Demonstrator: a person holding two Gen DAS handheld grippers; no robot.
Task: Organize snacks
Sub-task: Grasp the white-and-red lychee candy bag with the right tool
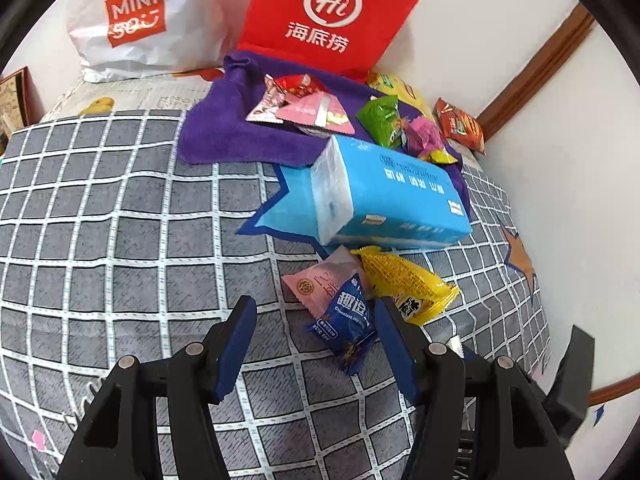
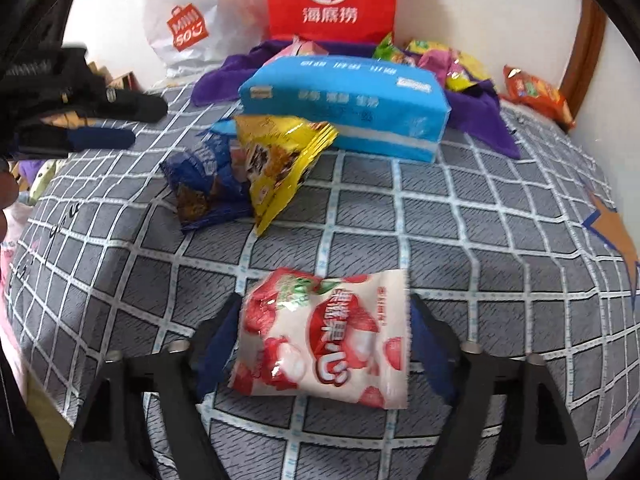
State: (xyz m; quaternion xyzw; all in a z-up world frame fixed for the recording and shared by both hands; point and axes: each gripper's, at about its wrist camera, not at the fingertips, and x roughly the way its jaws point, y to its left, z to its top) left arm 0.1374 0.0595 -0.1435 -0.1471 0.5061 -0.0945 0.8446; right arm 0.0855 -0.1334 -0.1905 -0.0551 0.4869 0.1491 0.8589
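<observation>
My left gripper point(image 1: 316, 312) is open and empty above the grey checked bedspread point(image 1: 120, 240). Just ahead of it lie a dark blue cookie packet point(image 1: 348, 324), a pink packet point(image 1: 320, 280) and a yellow packet point(image 1: 408, 284). My right gripper point(image 2: 324, 320) has its jaws wide around a white strawberry snack bag point(image 2: 324, 336); whether they grip it is unclear. The blue packet point(image 2: 204, 184) and yellow packet point(image 2: 280, 160) lie further ahead. More snacks point(image 1: 384, 120) lie on a purple towel point(image 1: 224, 132) at the back.
A blue tissue pack point(image 1: 392, 192) lies mid-bed, also in the right wrist view point(image 2: 344, 104). A red paper bag point(image 1: 328, 16) and a white Miniso bag point(image 1: 136, 20) stand against the wall. An orange packet point(image 1: 460, 124) lies near the wall. The left gripper point(image 2: 80, 120) shows at left.
</observation>
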